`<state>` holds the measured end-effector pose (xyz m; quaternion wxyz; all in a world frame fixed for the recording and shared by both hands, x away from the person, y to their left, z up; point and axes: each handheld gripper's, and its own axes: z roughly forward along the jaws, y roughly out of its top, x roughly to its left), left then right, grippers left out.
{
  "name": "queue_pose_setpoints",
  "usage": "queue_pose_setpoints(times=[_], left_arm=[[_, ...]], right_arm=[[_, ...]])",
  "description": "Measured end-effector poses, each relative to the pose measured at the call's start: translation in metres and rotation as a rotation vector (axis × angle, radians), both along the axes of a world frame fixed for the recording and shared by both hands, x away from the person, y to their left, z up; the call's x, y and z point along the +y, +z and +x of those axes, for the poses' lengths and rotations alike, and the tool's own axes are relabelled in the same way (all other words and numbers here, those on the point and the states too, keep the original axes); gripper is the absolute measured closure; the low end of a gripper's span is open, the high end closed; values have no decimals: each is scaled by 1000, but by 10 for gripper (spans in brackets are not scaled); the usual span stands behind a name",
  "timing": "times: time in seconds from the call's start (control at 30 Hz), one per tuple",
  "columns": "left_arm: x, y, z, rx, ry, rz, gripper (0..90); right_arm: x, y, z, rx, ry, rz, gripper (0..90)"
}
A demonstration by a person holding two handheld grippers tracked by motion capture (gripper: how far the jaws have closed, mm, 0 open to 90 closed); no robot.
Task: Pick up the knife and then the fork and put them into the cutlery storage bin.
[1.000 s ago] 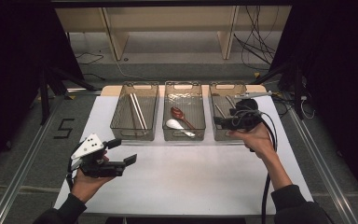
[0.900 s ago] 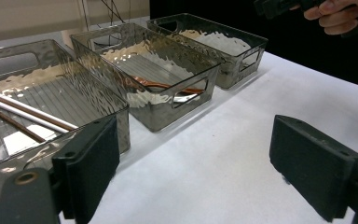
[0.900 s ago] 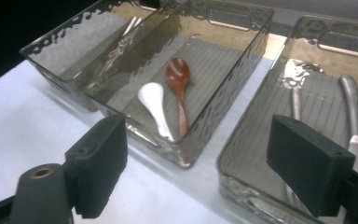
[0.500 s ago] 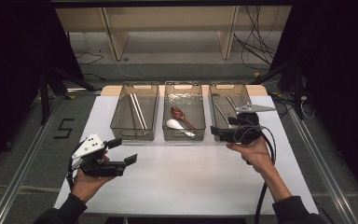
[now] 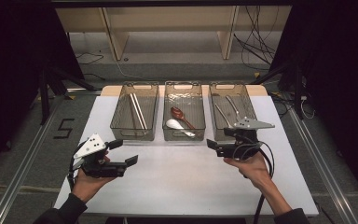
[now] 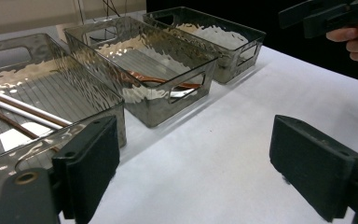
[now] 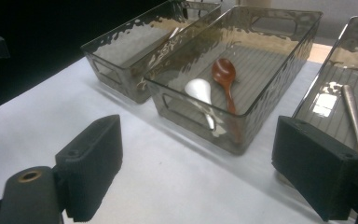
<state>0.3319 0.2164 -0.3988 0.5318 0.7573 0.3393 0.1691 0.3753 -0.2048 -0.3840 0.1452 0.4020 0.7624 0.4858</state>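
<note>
Right gripper [image 5: 213, 145] hangs empty, jaws spread wide, the cutlery [image 5: 230, 111] lying in the bin [image 5: 248, 96] just beyond it. Sorting looks finished. Left gripper [image 5: 128, 152] is open too, nothing held. Next: settle both down.

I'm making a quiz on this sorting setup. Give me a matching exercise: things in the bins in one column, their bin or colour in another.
Things:
1. chopsticks
2. wooden spoon
3. white spoon
4. metal cutlery

Descriptions:
A. right bin
B. left bin
C. reddish brown, middle bin
D. pale, nearest the middle bin's front wall

Pairs: 1-B, 2-C, 3-D, 4-A
</note>
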Motion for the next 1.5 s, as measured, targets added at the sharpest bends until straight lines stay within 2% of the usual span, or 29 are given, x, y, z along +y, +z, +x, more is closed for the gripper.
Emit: queue_pose_setpoints(times=[0.27, 0.67, 1.03, 1.5], left_arm=[[0, -1, 1, 12, -2, -8, 155], [-2, -2, 1, 24, -16, -2, 155], [-2, -2, 1, 23, -17, -2, 155], [-2, -2, 1, 22, -15, -2, 155]], right_arm=[[0, -9, -18, 7, 23, 7, 170], [-10, -13, -40, -5, 1, 17, 170], [-17, -14, -44, -25, -29, 15, 170], [-17, -14, -43, -30, -33, 11, 170]])
